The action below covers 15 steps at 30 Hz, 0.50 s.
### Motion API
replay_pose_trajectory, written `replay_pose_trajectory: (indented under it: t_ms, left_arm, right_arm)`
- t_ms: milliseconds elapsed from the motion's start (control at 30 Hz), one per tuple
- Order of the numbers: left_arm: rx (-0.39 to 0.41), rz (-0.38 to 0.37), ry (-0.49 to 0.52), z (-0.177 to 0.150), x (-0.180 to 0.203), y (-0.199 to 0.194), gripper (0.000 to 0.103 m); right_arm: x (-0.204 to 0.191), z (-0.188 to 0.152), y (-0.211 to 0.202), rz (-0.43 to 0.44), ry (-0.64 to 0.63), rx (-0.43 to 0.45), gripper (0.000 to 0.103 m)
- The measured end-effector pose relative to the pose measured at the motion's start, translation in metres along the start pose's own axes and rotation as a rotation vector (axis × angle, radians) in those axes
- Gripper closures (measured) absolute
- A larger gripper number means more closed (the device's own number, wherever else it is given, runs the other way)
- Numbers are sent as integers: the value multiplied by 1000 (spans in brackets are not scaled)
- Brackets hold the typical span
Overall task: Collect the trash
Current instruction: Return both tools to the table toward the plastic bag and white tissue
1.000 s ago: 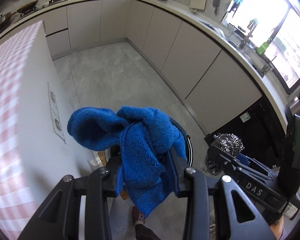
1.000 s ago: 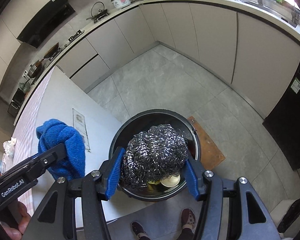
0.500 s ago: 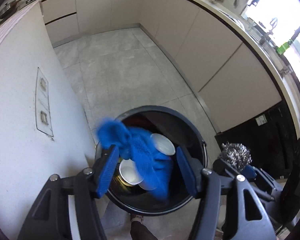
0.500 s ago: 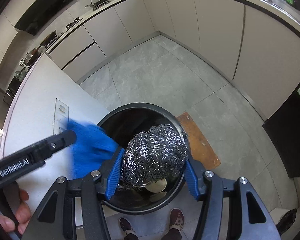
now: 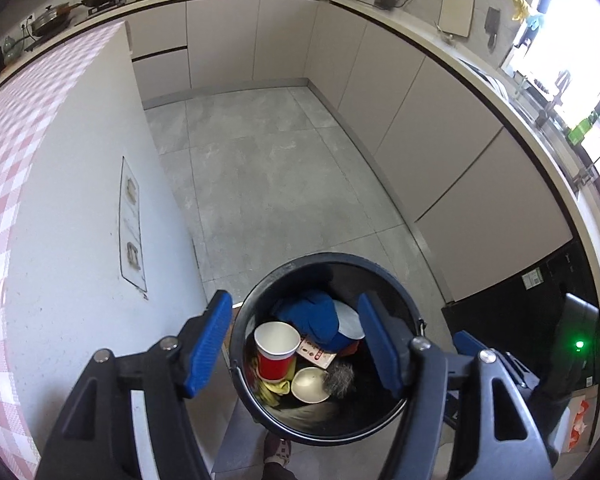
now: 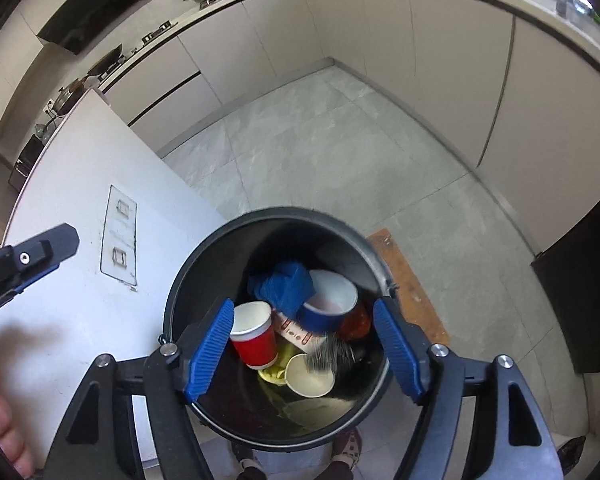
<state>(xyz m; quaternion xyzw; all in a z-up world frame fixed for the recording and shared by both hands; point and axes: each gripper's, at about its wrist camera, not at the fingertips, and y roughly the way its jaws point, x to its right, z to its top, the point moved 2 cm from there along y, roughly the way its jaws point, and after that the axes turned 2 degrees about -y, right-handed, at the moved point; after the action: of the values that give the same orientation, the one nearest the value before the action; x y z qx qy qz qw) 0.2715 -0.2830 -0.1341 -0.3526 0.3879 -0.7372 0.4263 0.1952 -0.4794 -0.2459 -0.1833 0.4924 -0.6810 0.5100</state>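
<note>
A black trash bin (image 5: pixel 328 258) stands on the floor below both grippers. Inside it lie the blue cloth (image 5: pixel 312 316), a red paper cup (image 5: pixel 275 348), a small bowl and the steel wool ball (image 5: pixel 340 376). My left gripper (image 5: pixel 294 300) hangs over the bin, its jaws opening with nothing between them. In the right wrist view the same bin (image 6: pixel 284 213) holds the blue cloth (image 6: pixel 284 288) and the steel wool (image 6: pixel 328 354). Above them my right gripper (image 6: pixel 303 304) has its jaws opening and empty. The left gripper's finger (image 6: pixel 40 256) shows at the left edge.
A white island wall with sockets (image 5: pixel 130 220) rises just left of the bin, topped by a pink checked cloth (image 5: pixel 4 160). Beige cabinets curve around the grey floor. A brown mat (image 6: pixel 404 280) lies right of the bin. The person's shoes (image 5: pixel 278 450) stand by it.
The blue cloth left my left gripper and dropped into the bin. The steel wool fell from my right gripper into the bin too. Both pairs of jaws spread apart.
</note>
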Motion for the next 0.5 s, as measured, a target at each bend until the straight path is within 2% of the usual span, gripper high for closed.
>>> replay_pose_trajectory:
  t_ms: [167,500]
  left_arm:
    - [5,-49,9,-1,6,-12,36]
    - [6,-144,25,-16,9,-54,36]
  right_arm:
    - [-1,-1,-25,0,20,27,29]
    - [-31,-10,-82,4,16,58,29]
